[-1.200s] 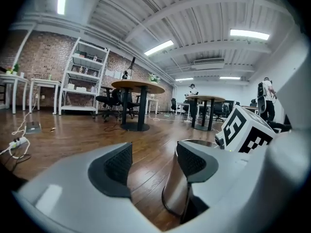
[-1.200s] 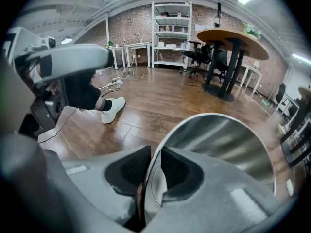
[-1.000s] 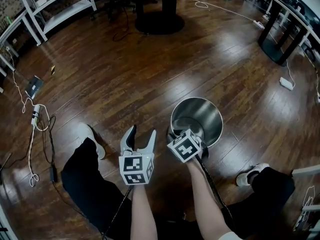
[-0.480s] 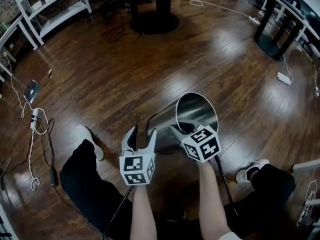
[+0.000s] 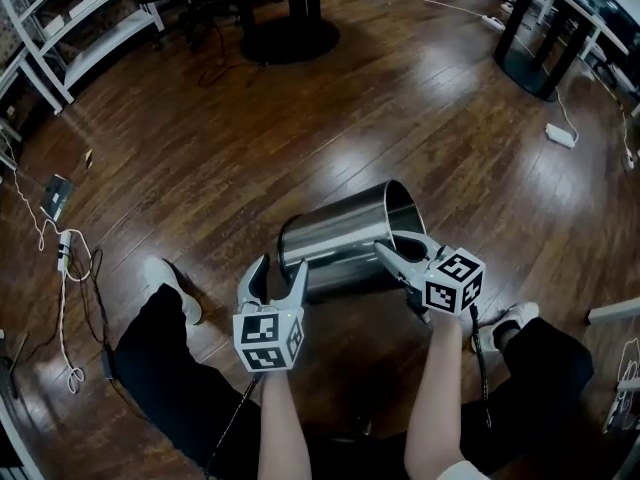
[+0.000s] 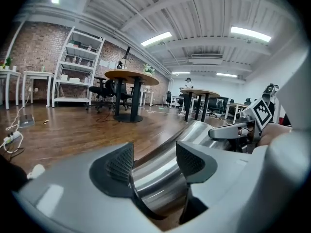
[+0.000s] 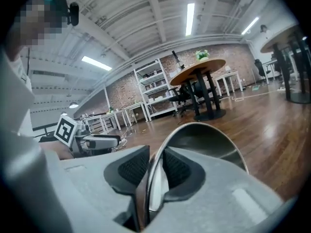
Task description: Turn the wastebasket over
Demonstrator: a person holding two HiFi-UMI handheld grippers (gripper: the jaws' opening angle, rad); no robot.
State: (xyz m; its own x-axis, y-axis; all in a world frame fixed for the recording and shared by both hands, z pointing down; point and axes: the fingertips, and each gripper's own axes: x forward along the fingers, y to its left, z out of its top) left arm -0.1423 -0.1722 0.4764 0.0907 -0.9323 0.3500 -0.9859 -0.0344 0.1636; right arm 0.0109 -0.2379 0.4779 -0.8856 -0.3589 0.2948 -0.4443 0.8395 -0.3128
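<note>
steel round wastebasket (image 5: 345,238) tipped sideways. right gripper (image 5: 385,251) pinches its rim, jaws just eased wider. open left gripper (image 5: 283,266) should steady the base just ahead.

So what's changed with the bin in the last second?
The right gripper, clamped on the bin's rim, lifted it and tipped it from upright to nearly on its side, mouth towards the head view's right. Its jaws have just been opening slightly, with the rim between them. The left gripper stayed open near the bin's base.
</note>
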